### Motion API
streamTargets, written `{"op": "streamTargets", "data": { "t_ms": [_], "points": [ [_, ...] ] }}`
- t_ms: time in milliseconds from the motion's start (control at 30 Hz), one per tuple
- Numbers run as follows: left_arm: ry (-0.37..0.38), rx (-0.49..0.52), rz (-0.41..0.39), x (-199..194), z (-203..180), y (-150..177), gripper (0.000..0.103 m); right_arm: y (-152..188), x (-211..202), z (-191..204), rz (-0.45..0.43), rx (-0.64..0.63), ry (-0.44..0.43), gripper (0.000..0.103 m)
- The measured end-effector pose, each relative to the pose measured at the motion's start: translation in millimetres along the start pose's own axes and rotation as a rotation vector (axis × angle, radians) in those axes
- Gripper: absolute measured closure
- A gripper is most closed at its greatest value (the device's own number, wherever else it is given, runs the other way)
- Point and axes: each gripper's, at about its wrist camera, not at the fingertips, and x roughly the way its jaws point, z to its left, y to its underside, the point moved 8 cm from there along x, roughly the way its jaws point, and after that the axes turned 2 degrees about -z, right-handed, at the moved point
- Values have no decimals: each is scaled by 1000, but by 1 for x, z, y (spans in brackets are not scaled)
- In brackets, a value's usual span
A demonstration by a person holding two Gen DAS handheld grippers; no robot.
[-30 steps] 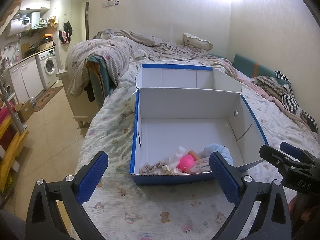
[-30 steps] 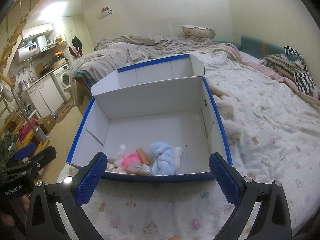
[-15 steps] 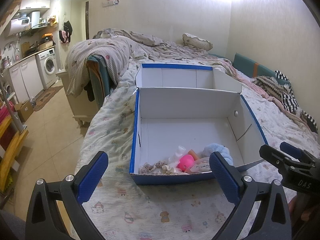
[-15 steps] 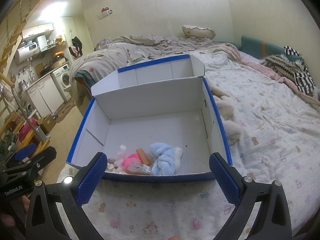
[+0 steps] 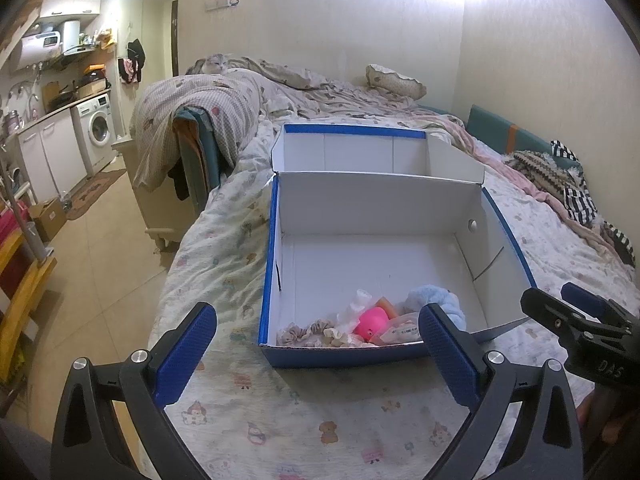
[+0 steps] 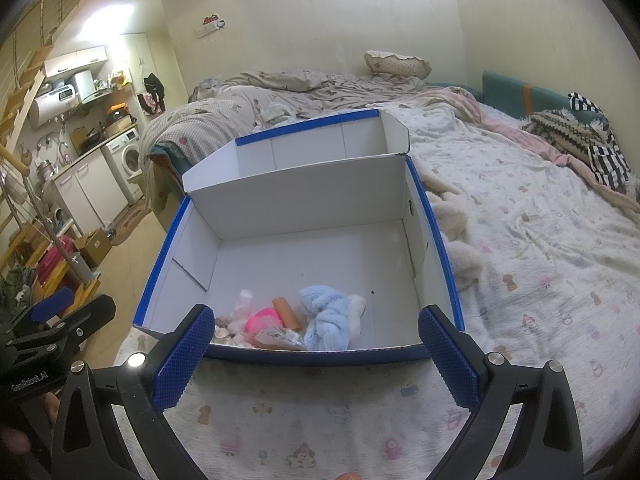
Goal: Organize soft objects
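A shallow white cardboard box with blue outer walls [image 5: 276, 240] sits open on the bed with the cartoon-print sheet [image 5: 224, 240], its lid flap folded back toward the wall. The soft items lie bunched against the near wall of the box: a fluffy light-blue plush cloth [image 6: 326, 318], a bright pink rounded soft toy [image 6: 262, 318], a beige ruffled scrunchie [image 5: 304, 328], a small clear crinkly plastic packet [image 6: 276, 336] and a short tan cylinder [image 6: 286, 312]. The plush cloth touches the packet; the pink toy rests between the scrunchie side and the cylinder. The rest of the box floor is bare. Left claw [image 5: 318, 354] hovers over the sheet just short of the box's near wall, blue-padded fingers spread wide, nothing between them. Right claw [image 6: 316, 356] hangs likewise near that wall, fingers released and wide apart, gripping nothing. Each claw shows in the other's view at the frame edge. A cream fuzzy plush item [image 6: 456, 236] lies on the sheet just beside the box's right wall, outside it. A grey-and-white cat [image 5: 216, 65] sits on the rumpled checked duvet [image 5: 200, 112] at the far end of the bed. A white washing machine [image 5: 98, 128] stands in the kitchen corner.
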Motion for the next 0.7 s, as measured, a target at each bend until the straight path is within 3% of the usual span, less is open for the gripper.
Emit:
{"op": "streamTargets", "data": {
  "t_ms": [700],
  "points": [
    [11,-14,13,4,1,4,2,0,0,1,0,-3,-2,0]
  ]
}}
